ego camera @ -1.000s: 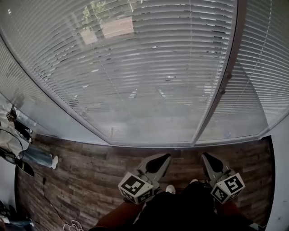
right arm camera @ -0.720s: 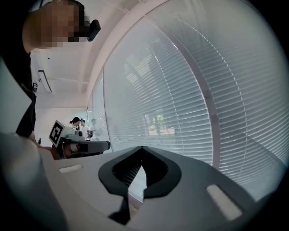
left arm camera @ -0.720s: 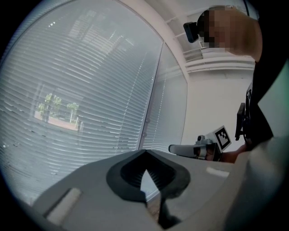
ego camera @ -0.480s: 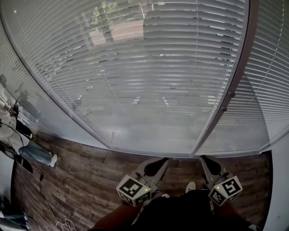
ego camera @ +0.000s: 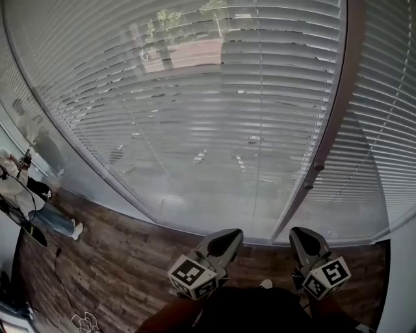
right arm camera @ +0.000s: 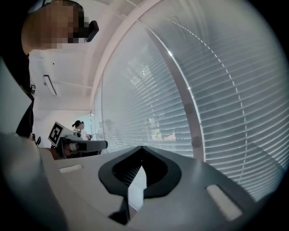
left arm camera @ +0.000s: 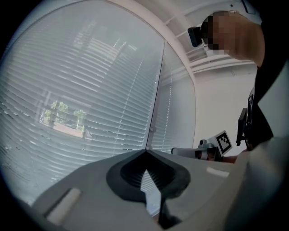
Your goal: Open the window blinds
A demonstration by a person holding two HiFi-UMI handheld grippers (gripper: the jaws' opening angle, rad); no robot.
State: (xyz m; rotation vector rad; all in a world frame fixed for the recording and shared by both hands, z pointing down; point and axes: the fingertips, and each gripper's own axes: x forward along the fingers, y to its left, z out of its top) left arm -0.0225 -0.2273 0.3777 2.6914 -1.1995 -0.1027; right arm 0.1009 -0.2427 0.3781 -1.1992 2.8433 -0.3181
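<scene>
A: Where to look for the blinds [ego camera: 214, 110]?
B: Across the whole upper part of the head view. Lowered all the way, slats level. Through them, at top centre, dimly made out trees [ego camera: 170, 18] and a reddish building [ego camera: 188, 52]. Split on the right by a pale post [ego camera: 333, 117] slanting down, with small knobs [ego camera: 318, 167] on its lower stretch.
A: And underneath?
B: Noted a wooden floor [ego camera: 117, 253] along the bottom of the frame. At the far left edge, spotted a bystander [ego camera: 29, 201] in jeans, well apart from the post.
A: Any word on the left gripper [ego camera: 229, 237]?
B: Found at bottom centre, aimed at the blinds, apart from them. Shut: in its own view, tips pressed together, nothing gripped, only slats glimpsed through the slit behind the tips. Left marker cube [ego camera: 193, 276] at its near end.
A: Same for the right gripper [ego camera: 302, 235]?
B: Yes. Found just right of the other, under the foot of the post. Closed tip to tip, holding nothing. Right marker cube [ego camera: 327, 278] at its near end, lower right of the frame. Seen again from the left gripper view, right of centre, lying level.
</scene>
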